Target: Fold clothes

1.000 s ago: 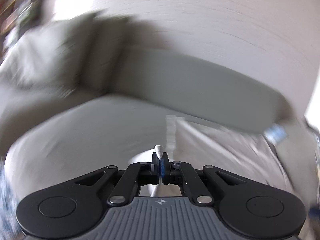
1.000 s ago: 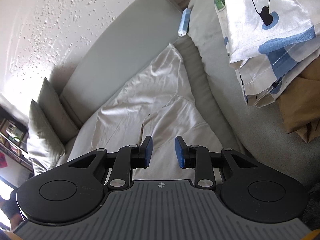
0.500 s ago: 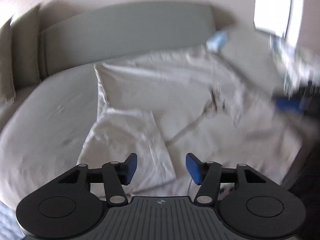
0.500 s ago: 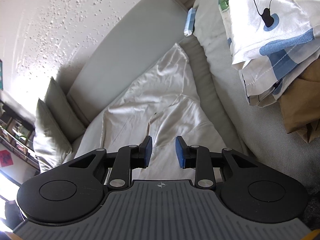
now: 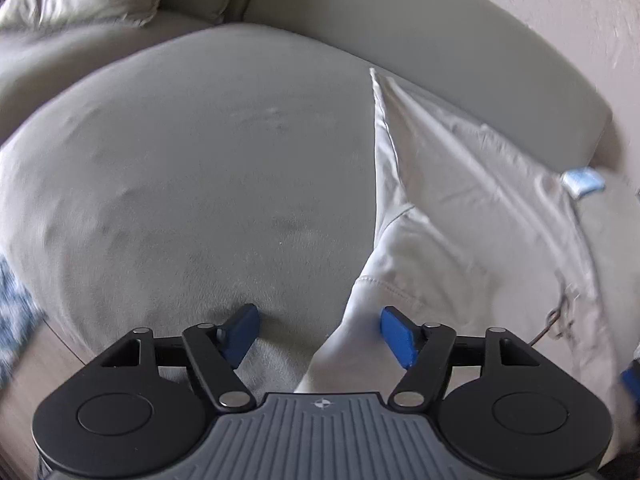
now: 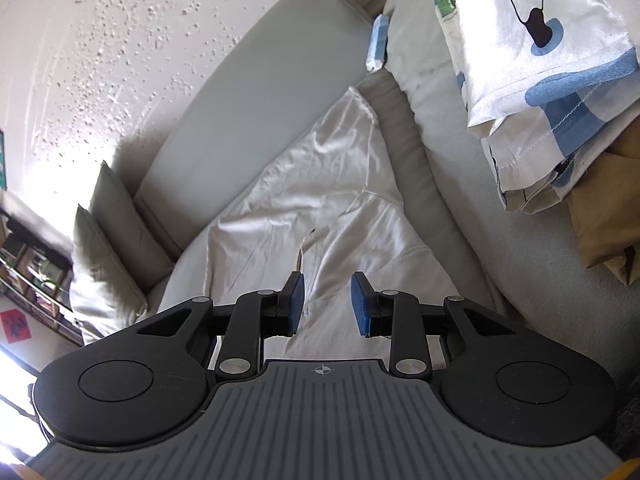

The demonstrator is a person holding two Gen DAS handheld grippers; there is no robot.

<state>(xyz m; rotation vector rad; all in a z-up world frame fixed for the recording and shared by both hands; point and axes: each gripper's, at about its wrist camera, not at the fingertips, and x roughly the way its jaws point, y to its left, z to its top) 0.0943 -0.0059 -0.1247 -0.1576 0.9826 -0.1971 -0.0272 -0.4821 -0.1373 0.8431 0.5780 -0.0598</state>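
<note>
The white garment lies spread and creased on the seat of the grey sofa, one end reaching up to the backrest and the nearer part folded over itself just in front of your tools; a thin dark cord trails from it at its right edge in the left wrist view. Your left gripper points steeply down at the garment's left border, and its jaws are opening: a fold of the white cloth rises between them, close to the right blue pad, while the left pad stands over bare seat cushion, so neither pad presses on the cloth. Your right gripper hangs above the nearer part of the same garment with its jaws partly apart and nothing clamped between them; cloth shows through the gap underneath. Beyond the garment, two grey-green cushions lean in the far corner of the sofa. To the right, a white cloth printed with blue shapes sits piled on a brown fabric on the seat's right end, and a small light-blue packet is wedged near the end of the backrest. A textured pale wall rises behind the sofa.
</note>
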